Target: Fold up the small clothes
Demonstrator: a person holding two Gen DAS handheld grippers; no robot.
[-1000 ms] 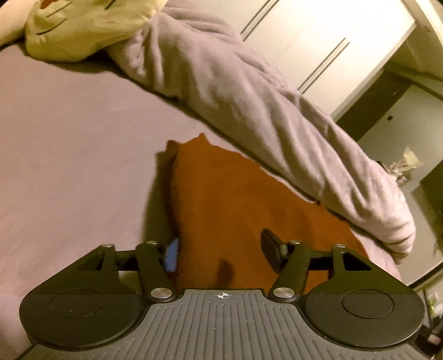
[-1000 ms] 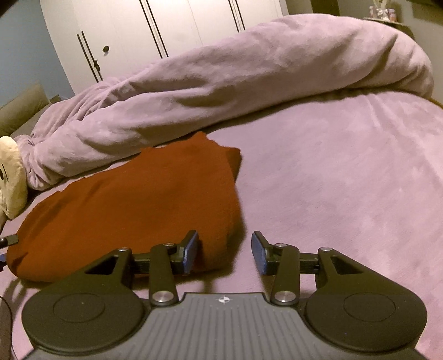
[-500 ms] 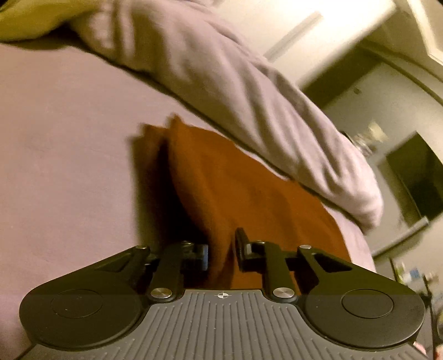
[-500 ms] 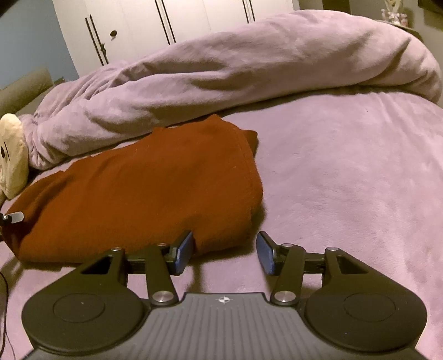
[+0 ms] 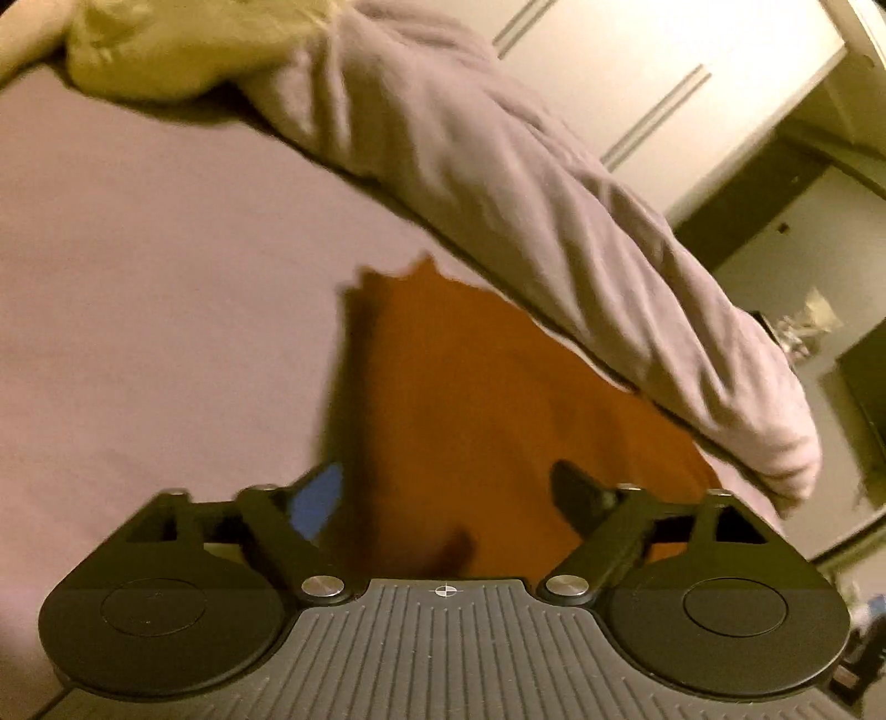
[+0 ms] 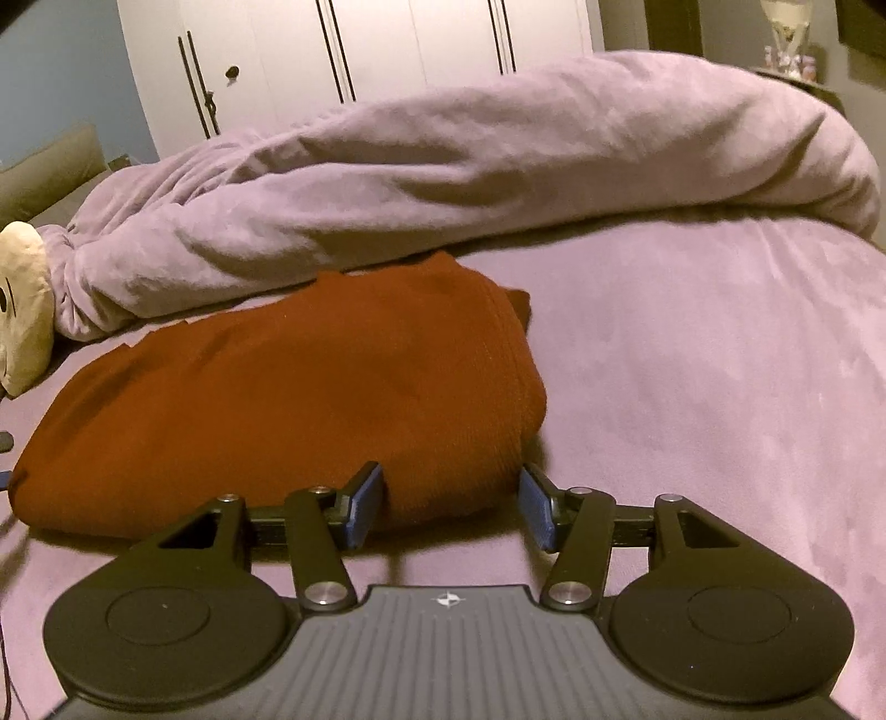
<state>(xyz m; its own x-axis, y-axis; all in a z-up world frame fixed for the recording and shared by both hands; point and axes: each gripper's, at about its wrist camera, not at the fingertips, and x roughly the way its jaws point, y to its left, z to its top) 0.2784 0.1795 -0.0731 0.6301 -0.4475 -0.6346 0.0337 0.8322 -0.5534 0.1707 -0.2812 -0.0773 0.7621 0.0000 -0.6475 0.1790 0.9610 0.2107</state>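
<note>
- While both grippers are hovering low over the bed [image 6: 720,360], the folded rust garment [image 6: 310,399] is lying flat on the mauve cover, just in front of a long rolled blanket [image 6: 470,183].
- Right gripper [image 6: 451,498] is holding its fingers [image 6: 365,507] spread apart, gripping nothing; the near right corner of the garment is sitting between their tips, and whether they touch it cannot be told.
- Most of the garment is stretching away to the left of the right fingers, toward a cream plush toy [image 6: 22,310] at the blanket's far end.
- Left gripper [image 5: 448,493] is also keeping its fingers [image 5: 318,498] wide apart, with the garment [image 5: 470,399] spreading out ahead of and between them; this view is blurred, so contact cannot be judged.
- Beyond the left fingers the blanket [image 5: 526,194] is running diagonally past the garment's far edge, with the toy [image 5: 183,50] at its upper left.
- Behind the blanket, white wardrobe doors [image 6: 387,44] are showing past the right fingers.
</note>
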